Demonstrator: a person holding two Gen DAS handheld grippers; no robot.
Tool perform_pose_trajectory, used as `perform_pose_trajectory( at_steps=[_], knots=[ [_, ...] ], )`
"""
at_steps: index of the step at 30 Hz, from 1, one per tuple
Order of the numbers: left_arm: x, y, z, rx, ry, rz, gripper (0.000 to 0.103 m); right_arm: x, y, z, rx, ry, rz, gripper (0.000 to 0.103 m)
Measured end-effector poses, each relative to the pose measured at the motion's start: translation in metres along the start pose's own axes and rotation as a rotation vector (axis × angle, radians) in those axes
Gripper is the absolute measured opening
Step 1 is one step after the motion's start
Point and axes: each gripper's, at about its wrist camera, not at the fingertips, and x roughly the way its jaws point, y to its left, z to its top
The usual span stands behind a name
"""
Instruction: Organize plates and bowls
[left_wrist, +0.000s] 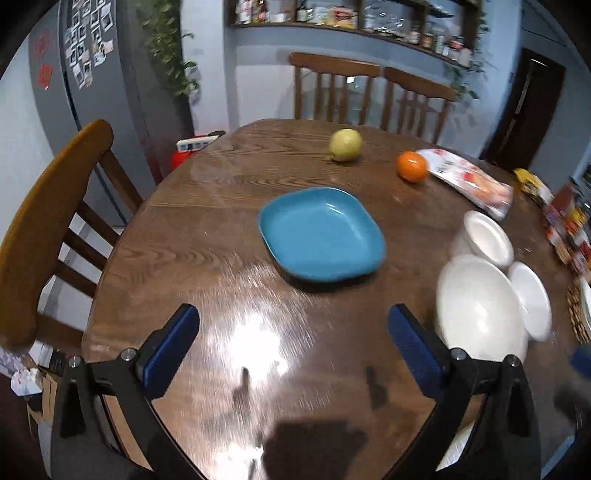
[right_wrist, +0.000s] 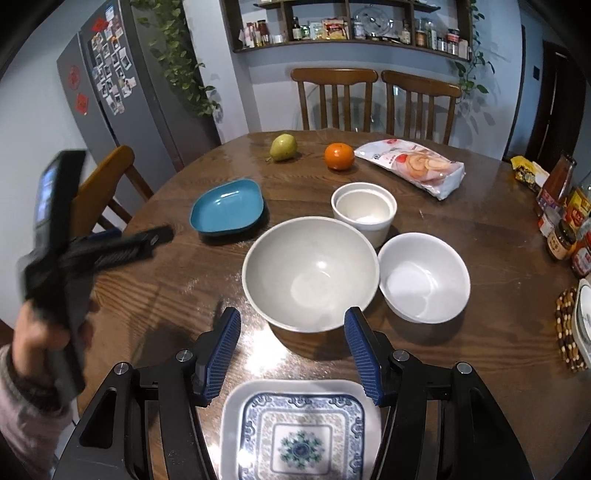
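My round wooden table (right_wrist: 443, 258) carries a blue dish (right_wrist: 227, 208), three white bowls (right_wrist: 310, 273), a patterned plate (right_wrist: 299, 432), a pear (right_wrist: 283, 147), an orange (right_wrist: 339, 156) and a snack bag (right_wrist: 412, 166).

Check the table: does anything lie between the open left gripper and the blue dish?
Nothing visible does. The left gripper hangs open over bare table, and the blue dish sits just ahead of it; the large white bowl stands off to the side.
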Motion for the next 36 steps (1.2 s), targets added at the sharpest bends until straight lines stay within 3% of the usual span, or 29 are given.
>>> perform_pose_trajectory(
  at_steps=[4,10,12,14,17,18,26,36],
  knots=[
    [0.047,0.010,0.023,-0.066,0.071,0.016,0.097,0.009,0.001,0.001,0.016,0.018,-0.002,0.059],
    [0.098,0.013,0.043,-0.077,0.164,0.072,0.061,0.015,-0.002,0.003,0.043,0.031,-0.021,0.059],
    [0.110,0.015,0.043,-0.077,0.201,0.077,0.037,0.016,-0.003,0.003,0.045,0.035,-0.026,0.059],
    [0.114,0.016,0.042,-0.079,0.220,0.069,0.027,0.016,-0.003,0.004,0.041,0.034,-0.032,0.059],
    [0.115,0.018,0.042,-0.073,0.227,0.046,0.020,0.019,-0.005,0.006,0.039,0.037,-0.032,0.059],
    [0.114,0.020,0.041,-0.073,0.234,0.030,0.012,0.020,-0.006,0.006,0.039,0.040,-0.029,0.059],
    [0.090,0.026,0.012,0.039,0.260,0.017,0.012,0.028,0.000,0.007,0.025,0.054,0.032,0.059],
    [0.022,0.029,-0.074,0.176,0.324,-0.086,0.012,0.037,0.042,-0.001,-0.067,0.100,0.180,0.059]
  ],
)
